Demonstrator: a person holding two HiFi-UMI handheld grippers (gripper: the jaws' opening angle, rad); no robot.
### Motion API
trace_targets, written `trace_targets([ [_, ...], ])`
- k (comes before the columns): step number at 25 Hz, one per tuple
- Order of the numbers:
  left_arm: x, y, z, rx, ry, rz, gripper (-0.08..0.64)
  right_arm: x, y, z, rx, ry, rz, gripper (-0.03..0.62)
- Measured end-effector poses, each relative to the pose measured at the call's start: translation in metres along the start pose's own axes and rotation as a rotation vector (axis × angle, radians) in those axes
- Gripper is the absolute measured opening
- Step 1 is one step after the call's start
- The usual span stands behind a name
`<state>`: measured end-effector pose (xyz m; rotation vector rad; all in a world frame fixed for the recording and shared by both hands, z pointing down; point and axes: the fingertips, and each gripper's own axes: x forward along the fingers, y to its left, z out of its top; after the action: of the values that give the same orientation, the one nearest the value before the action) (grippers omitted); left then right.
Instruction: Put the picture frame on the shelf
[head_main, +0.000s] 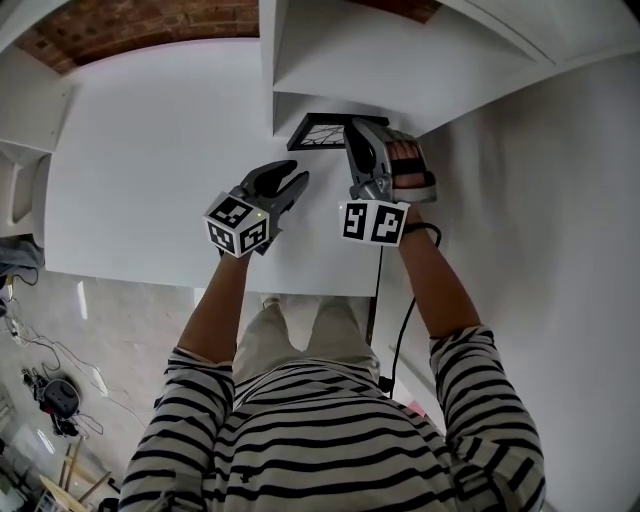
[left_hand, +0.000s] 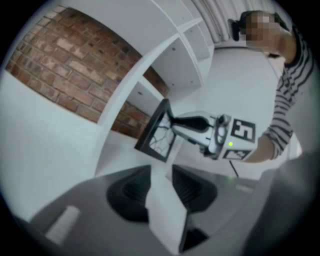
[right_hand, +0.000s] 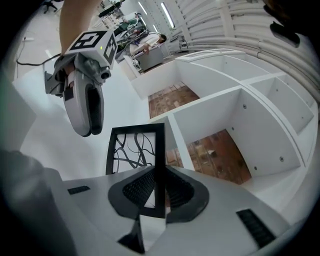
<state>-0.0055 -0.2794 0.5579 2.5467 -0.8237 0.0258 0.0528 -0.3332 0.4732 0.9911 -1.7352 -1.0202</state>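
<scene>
White tabletop (head_main: 150, 150) runs up to a white open-compartment shelf unit (head_main: 400, 60) with red brick behind it. At the mouth of the lowest compartment stands the black rectangular picture frame with a branch-line drawing (right_hand: 135, 145) — the right gripper (right_hand: 159, 192) is clamped on 1 of its side bars. The left gripper (left_hand: 160, 190) hangs just beside, its 2 jaws spread wide — nothing between them.

I read the thin black rectangular picture frame (right_hand: 137, 130) as matt and smooth. The white shelf unit (right_hand: 210, 115) looked like smooth painted board, and the red brick wall (left_hand: 60, 70) was rough. The left gripper (left_hand: 161, 175) and right gripper (right_hand: 159, 185) were smooth grey plastic with black ribbed pads (right_hand: 140, 187). The striped shirt (head_main: 330, 440) was soft cloth.
</scene>
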Motion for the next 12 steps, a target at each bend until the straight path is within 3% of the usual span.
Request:
trace_targets([
  [4,0.004,0.003,-0.007,-0.025,-0.009,0.004,0.132,0.021,0.016,-0.008,-0.052,0.016,0.007,0.057],
  [12,0.029,0.012,-0.005,-0.004,-0.016,-0.013,0.113,0.063,0.036,-0.022,-0.134,0.020,0.005,0.057],
])
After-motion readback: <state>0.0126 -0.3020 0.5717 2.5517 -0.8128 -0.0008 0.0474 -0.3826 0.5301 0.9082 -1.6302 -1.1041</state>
